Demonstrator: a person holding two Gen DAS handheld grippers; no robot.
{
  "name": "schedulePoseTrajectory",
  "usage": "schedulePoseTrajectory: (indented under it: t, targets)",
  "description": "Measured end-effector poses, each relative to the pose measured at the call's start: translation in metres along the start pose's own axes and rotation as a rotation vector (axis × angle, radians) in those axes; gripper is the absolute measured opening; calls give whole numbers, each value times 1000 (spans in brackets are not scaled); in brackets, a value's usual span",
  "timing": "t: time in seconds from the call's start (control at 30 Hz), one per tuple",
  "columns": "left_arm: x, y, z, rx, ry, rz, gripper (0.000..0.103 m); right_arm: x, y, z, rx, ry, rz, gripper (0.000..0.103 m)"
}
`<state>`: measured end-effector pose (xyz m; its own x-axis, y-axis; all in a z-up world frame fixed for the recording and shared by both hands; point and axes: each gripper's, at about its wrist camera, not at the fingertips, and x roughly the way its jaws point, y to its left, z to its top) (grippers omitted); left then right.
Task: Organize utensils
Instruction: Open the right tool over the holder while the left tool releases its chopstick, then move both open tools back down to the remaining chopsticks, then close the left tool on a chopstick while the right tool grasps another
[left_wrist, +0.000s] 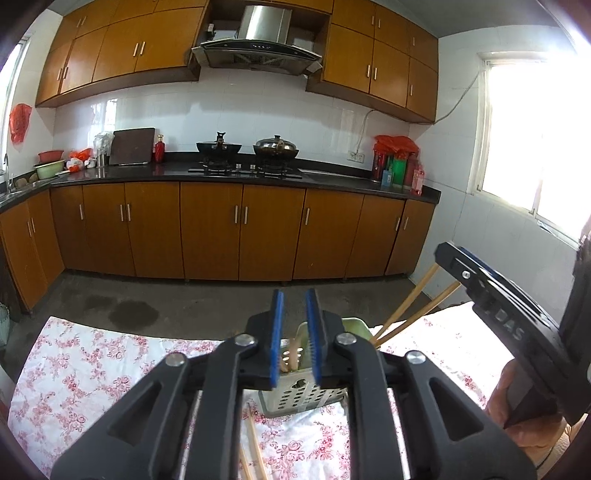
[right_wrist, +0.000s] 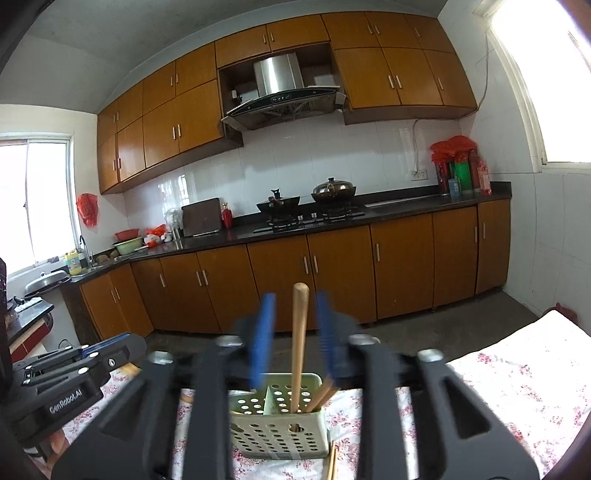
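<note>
A pale green perforated utensil holder (right_wrist: 280, 424) stands on a floral tablecloth (right_wrist: 517, 391); it also shows in the left wrist view (left_wrist: 303, 400). Wooden chopsticks (right_wrist: 298, 347) stand upright in its right compartment, between the open blue pads of my right gripper (right_wrist: 293, 332) without touching them. More chopsticks (left_wrist: 410, 306) lean out of the holder to the right. My left gripper (left_wrist: 294, 339) hovers just above the holder, open and empty. Loose chopsticks (left_wrist: 253, 446) lie on the cloth in front of the holder.
The table's far edge (left_wrist: 147, 328) drops to a grey floor. Beyond stand orange kitchen cabinets (left_wrist: 210, 229), a dark counter with a stove and two woks (left_wrist: 247, 149), and bright windows (left_wrist: 535, 129). The right gripper's body (left_wrist: 517, 325) is close on the right.
</note>
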<state>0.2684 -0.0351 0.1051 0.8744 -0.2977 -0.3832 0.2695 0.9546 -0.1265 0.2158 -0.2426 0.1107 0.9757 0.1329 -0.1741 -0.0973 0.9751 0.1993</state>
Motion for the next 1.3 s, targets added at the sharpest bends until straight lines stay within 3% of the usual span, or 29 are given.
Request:
schedulePoseTrajectory:
  t: [0.23,0.37,0.5,0.63,0.73,0.83,1.0,1.13,1.3]
  targets:
    - [-39,14,1,-46,-50,21,28,-33,-8,10,-8,-9,-33,42]
    - [-67,28,-16,-69,-50,65,30,-53,-24,-8,13,49,-75,43]
    - [-76,45,-60,-80,16,132,31,-42,-39,-62,7,261,-104,42]
    - [-53,62,-122,-85,195,194,31,-15,-45,-133,45,548,-38,24]
    - [-37,72,-162,-126,321,186,31,-6,-39,-172,55,674,0,20]
    - [-28,73,-187,-145,390,175,30,-4,-32,-189,55,712,20,20]
    - [-20,63,-202,-136,429,163,30,2,-20,-196,29,734,24,16]
    - [-12,53,-203,-121,450,148,27,2,-34,-196,14,703,-55,9]
    - [-5,45,-209,-108,476,122,22,5,-53,-194,48,694,-123,8]
